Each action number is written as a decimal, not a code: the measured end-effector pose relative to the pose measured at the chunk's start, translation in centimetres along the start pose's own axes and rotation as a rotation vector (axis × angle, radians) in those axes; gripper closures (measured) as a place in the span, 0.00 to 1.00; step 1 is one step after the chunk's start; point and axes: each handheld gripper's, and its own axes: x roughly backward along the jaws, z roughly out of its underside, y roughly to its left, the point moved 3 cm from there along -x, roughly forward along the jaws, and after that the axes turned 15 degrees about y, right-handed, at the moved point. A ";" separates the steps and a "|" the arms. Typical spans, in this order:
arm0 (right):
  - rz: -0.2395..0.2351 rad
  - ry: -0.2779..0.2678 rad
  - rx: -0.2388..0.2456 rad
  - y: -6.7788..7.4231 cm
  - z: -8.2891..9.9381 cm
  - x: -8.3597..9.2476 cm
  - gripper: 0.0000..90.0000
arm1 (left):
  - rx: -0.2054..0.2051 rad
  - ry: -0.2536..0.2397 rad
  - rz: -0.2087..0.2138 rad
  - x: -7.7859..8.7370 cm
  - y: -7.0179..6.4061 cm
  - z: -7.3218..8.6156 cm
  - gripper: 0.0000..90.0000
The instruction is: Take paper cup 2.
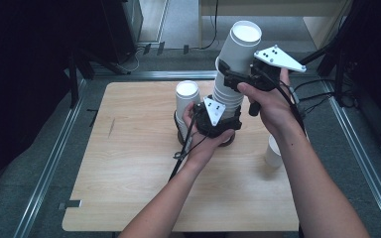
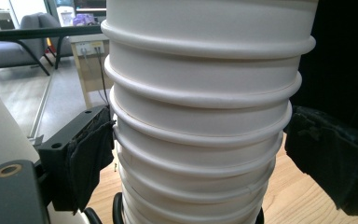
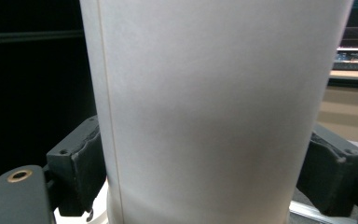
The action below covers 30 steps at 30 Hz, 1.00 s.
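While both hands work at the middle of the wooden table [image 1: 129, 198], we find a tall stack of white paper cups [image 1: 230, 74] standing inverted and leaning slightly toward the right. Our left gripper [image 1: 217, 118] brackets the lower rims of the stack; in the left gripper view the left pad touches the rims while the right pad stands just clear, so we judge it a loose steadying hold rather than a clamp. Our right gripper [image 1: 235, 79] has its pads pressed against the plain wall of the top cup [image 1: 243, 42], seen close in the right gripper view as a smooth white surface [image 3: 214, 107] between both pads. We judge the cups light, thin-walled and easily crushed, with nested friction that may drag a second cup along; the rolled rims are the stiffest place to grip, the mid-wall the weakest. A second short stack [image 1: 187, 99] stands just beside the left hand, and a single cup [image 1: 274, 152] sits near the right forearm, where a careless elbow could topple it.
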 end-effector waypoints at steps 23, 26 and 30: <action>0.008 -0.130 -0.014 0.4 -3.0 3.7 0.15 | -0.008 0.004 0.001 0.1 0.1 0.0 0.09; 0.012 -0.137 -0.008 0.3 -3.1 4.3 0.15 | -0.009 0.005 0.000 0.1 0.1 0.0 0.09; 0.012 -0.148 -0.001 0.3 -3.1 5.1 0.15 | -0.008 0.002 0.000 0.2 0.1 -0.1 0.09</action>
